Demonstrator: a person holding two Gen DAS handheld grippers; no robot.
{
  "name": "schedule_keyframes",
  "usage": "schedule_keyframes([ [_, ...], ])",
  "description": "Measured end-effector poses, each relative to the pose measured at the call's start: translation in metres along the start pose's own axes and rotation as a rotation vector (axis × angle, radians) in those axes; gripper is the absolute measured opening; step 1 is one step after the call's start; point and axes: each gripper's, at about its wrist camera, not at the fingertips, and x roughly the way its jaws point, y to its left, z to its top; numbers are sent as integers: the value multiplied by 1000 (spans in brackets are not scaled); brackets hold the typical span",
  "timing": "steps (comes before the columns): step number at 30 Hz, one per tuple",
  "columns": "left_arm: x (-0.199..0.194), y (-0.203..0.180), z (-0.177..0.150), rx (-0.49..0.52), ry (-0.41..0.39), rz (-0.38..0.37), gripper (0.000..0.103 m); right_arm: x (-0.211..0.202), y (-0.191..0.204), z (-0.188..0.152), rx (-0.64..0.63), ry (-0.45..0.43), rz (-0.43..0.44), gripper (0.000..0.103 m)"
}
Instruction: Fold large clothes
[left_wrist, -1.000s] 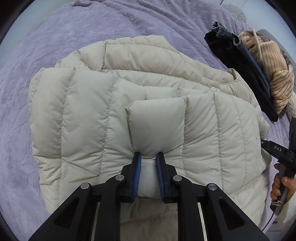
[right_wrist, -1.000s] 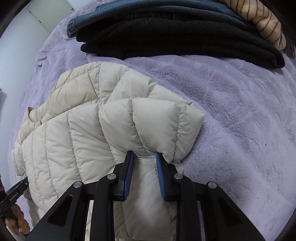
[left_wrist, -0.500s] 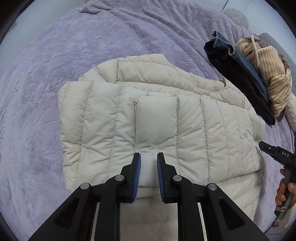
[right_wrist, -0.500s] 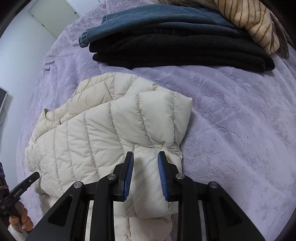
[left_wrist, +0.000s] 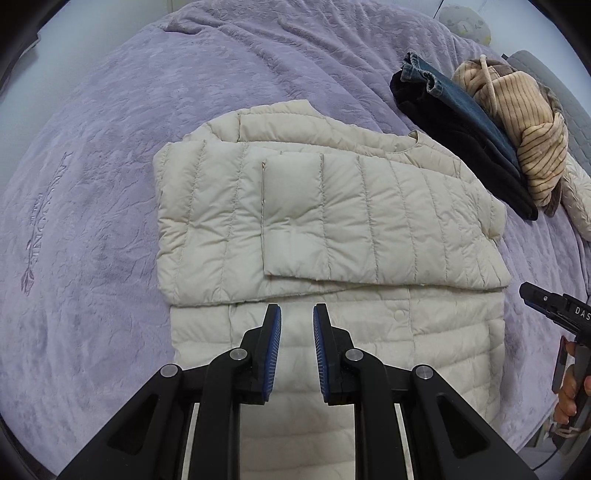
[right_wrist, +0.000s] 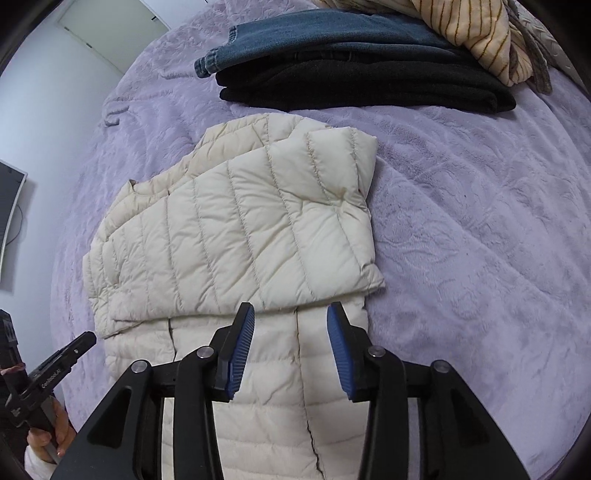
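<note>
The cream quilted puffer jacket (left_wrist: 332, 229) lies flat on the lilac plush bedspread (left_wrist: 110, 184), its sleeves folded across the chest and its lower body showing beneath both claws. The left gripper (left_wrist: 297, 325) hangs above the hem with a narrow gap between its pads and nothing in it; the right gripper (right_wrist: 291, 325) is opening, empty too. The next fold likely wants both claws to pinch the hem corners evenly, lift together and lay them level at the collar, so the padding does not bunch.
</note>
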Motion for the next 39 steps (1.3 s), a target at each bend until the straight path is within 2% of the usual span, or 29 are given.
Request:
schedule_keyframes([
  [5,-17,2,-17,-10,23,20,20,-18,11,-20,-23,3,4,56],
  [7,-23,3,-24,-8,23,36,20,-26,12,-28,-21,3,13,66],
  [12,-32,7,-40,-17,68,62,20,-39,18,-48,-26,15,21,68],
  [15,-39,8,-50,-20,66,64,20,-47,22,-58,-33,16,23,76],
  [16,-42,9,-52,-22,64,65,26,-49,22,-61,-33,17,25,76],
  [17,-45,10,-55,-27,61,67,62,-51,23,-64,-33,20,26,76],
  [18,-48,11,-57,-39,49,76,85,-53,23,-67,-34,21,26,77],
  [19,-54,13,-60,-54,20,94,103,-55,24,-69,-35,22,28,80],
  [20,-60,13,-63,-58,-4,102,103,-58,25,-71,-36,21,30,80],
  [23,-65,15,-67,-51,13,100,103,-63,26,-77,-35,23,34,80],
  [27,-72,17,-73,-39,-2,99,103,-68,25,-83,-27,32,40,80],
  [30,-77,21,-76,-55,-13,79,103,-72,25,-88,-24,31,41,87],
  [34,-73,28,-80,-77,13,108,103,-78,23,-94,-21,24,51,88],
  [39,-71,29,-88,-41,39,126,103,-83,21,-102,-25,28,58,89],
])
